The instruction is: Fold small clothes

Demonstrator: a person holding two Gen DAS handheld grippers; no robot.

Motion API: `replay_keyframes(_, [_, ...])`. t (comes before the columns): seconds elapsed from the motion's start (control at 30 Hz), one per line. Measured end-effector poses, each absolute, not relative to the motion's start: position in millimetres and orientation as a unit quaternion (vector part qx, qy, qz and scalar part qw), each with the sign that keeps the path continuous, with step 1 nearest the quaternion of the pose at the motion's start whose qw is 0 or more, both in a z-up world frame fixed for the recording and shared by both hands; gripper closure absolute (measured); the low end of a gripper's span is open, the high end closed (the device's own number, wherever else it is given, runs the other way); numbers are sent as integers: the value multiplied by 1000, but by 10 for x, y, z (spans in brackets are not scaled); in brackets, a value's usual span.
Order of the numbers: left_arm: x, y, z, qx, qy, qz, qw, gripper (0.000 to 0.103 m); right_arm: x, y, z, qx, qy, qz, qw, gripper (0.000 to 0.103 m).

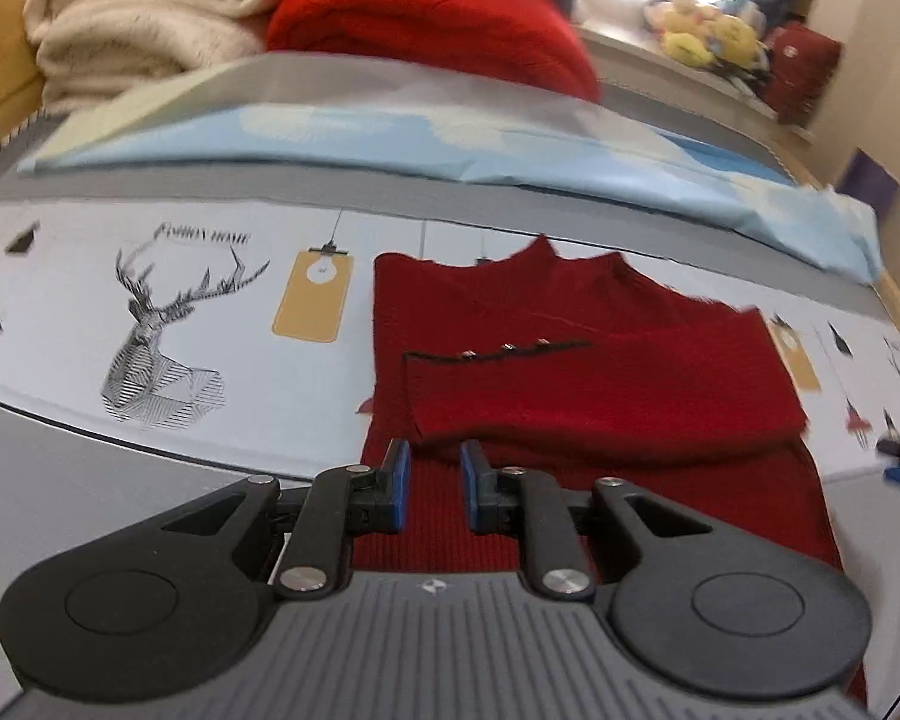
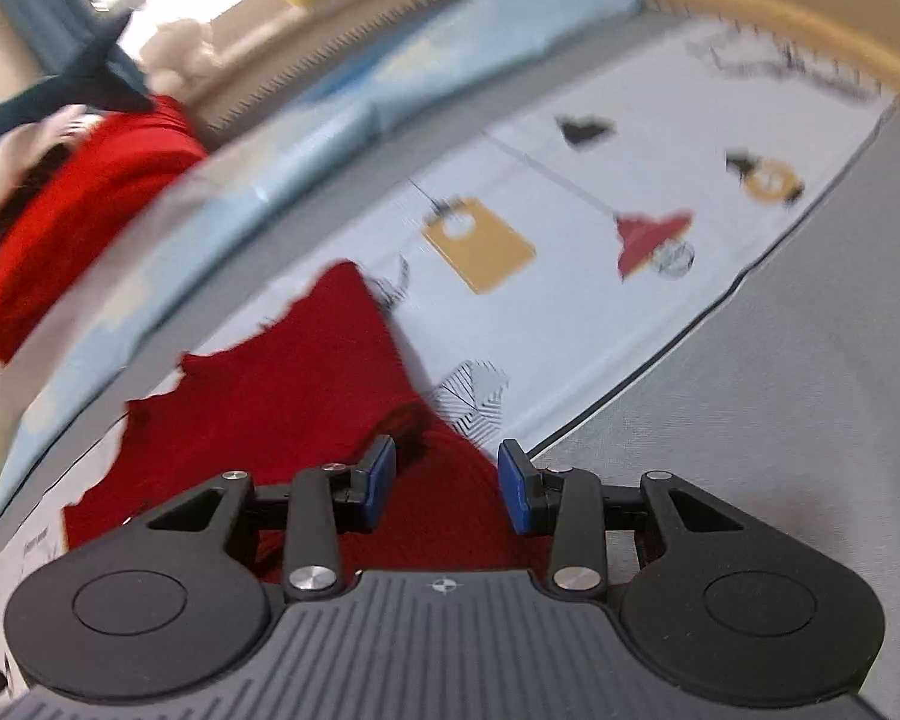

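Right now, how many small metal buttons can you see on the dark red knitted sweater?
3, in a row along the black-trimmed edge of the sleeve folded across the dark red knitted sweater: left, middle, right. More may be hidden.

Dark red ribbed knit sweater lying flat on printed sheet, collar at far edge. One sleeve folded across chest leftward; dark-trimmed cuff with small metal buttons. Hem nearest.

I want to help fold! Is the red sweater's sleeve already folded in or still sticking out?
One sleeve is folded in: it lies across the red sweater, cuff with buttons on its chest. The other sleeve cannot be told.
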State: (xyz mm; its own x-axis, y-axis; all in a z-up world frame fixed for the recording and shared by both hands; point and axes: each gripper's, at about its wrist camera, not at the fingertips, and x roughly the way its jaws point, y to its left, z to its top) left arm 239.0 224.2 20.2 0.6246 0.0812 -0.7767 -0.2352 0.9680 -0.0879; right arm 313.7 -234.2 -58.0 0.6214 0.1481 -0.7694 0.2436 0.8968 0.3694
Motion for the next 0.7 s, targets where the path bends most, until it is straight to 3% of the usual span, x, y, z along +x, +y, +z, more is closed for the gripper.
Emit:
replay_keyframes(0.17, [1739, 1965, 473, -39, 393, 80, 915, 76, 2539, -2447, -44, 209, 397, 27, 893, 62])
replay_keyframes(0.33, [1063, 1772, 444, -27, 380, 68, 922, 71, 1737, -2502, 238, 100, 374, 39, 921, 59])
replay_keyframes(0.47, [645, 1660, 195, -50, 411, 71, 908, 71, 1248, -2554, 110, 28, 372, 35, 927, 53])
replay_keyframes(0.7, [186, 1670, -128, -77, 423, 75, 900, 71, 951, -2831, -420, 63, 416, 15, 907, 53])
